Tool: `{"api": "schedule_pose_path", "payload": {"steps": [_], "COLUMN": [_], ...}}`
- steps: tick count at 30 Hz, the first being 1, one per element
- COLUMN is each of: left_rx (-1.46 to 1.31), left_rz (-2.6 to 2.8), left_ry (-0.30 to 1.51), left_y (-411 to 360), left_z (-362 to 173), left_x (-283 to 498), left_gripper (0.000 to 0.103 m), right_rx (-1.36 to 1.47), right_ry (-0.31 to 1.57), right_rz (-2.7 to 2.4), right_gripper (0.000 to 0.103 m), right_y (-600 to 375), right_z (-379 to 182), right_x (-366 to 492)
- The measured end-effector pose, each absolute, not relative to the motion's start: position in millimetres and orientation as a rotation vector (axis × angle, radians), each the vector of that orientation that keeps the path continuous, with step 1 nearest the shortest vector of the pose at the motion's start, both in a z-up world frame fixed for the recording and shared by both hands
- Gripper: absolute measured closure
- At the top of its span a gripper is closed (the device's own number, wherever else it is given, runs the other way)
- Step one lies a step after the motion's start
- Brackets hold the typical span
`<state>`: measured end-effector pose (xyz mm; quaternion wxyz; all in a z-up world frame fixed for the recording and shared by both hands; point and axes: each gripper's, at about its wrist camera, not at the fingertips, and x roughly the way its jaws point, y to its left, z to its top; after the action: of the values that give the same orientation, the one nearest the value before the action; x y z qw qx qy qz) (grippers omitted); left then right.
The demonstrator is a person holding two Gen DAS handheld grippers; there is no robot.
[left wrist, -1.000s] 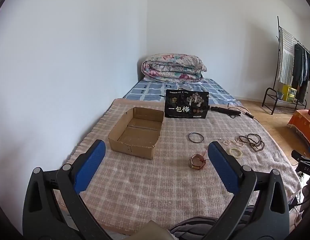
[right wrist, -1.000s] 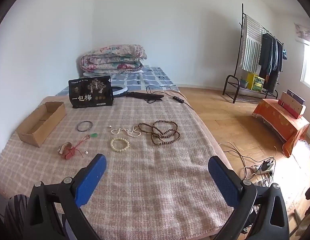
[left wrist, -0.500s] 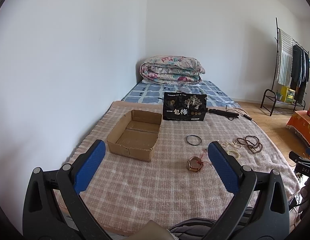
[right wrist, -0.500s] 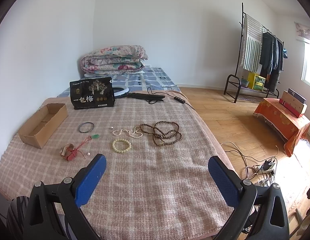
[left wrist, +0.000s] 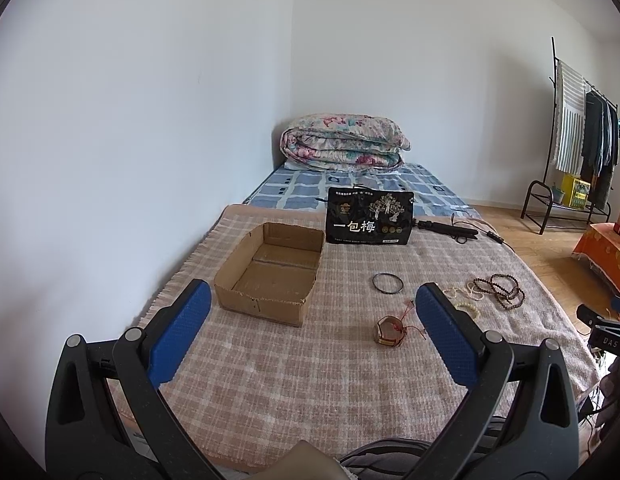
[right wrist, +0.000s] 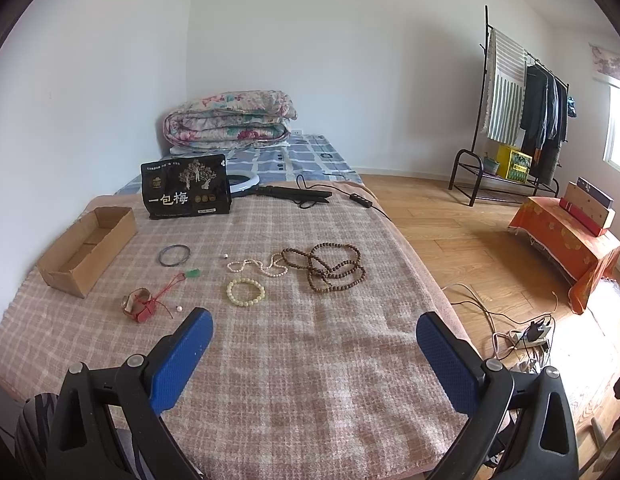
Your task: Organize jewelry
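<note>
Both of the 2 fisheye views look from above the near edge of the checked blanket (left wrist: 310, 380) toward the far wall, tilted slightly down.

The left wrist view sits toward the left side of the bed, with the cardboard box (left wrist: 270, 276) close ahead at 11 o'clock and the brown bead strand (left wrist: 500, 290) out at 2 o'clock.

The right wrist view sits farther right, with the same box (right wrist: 86, 250) at 10 o'clock, the strand (right wrist: 330, 266) near 12 o'clock and the wooden floor (right wrist: 470, 248) at 2 o'clock.

Both share the black pouch (left wrist: 369, 222) and the folded quilt (right wrist: 230, 124).
</note>
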<state>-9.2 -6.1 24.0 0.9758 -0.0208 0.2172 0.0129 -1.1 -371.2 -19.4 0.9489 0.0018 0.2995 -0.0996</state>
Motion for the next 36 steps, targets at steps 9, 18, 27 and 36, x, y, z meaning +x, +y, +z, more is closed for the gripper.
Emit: {"api": "schedule_pose_path", "payload": {"steps": [9, 18, 27, 36], "left_rx": [-0.043, -0.043, -0.042, -0.042], "left_rz": [0.027, 0.026, 0.028, 0.027], "left_ry": [0.435, 0.434, 0.432, 0.434], "left_y": [-4.5, -3.7, -4.4, -4.4], "left_z": [23.9, 24.3, 23.1, 23.1], "left_x": [-9.6, -9.7, -11.3, -10.2], "left_gripper": [0.0, 0.0, 0.0, 0.0], "right_rx": [0.006, 0.016, 0.027, 0.032], "right_ry": [0.61, 0.614, 0.62, 0.628], "right_rz": [-0.201, -0.2, -0.2, -0.199], "right_gripper": [0.0, 0.0, 0.0, 0.0], "right_y": [-367.2, -365.7, -370.4, -373.6], "right_z": [-17.5, -18.7, -21.8, -25.2], "right_x": [-0.7, 1.1, 0.9, 1.2]}}
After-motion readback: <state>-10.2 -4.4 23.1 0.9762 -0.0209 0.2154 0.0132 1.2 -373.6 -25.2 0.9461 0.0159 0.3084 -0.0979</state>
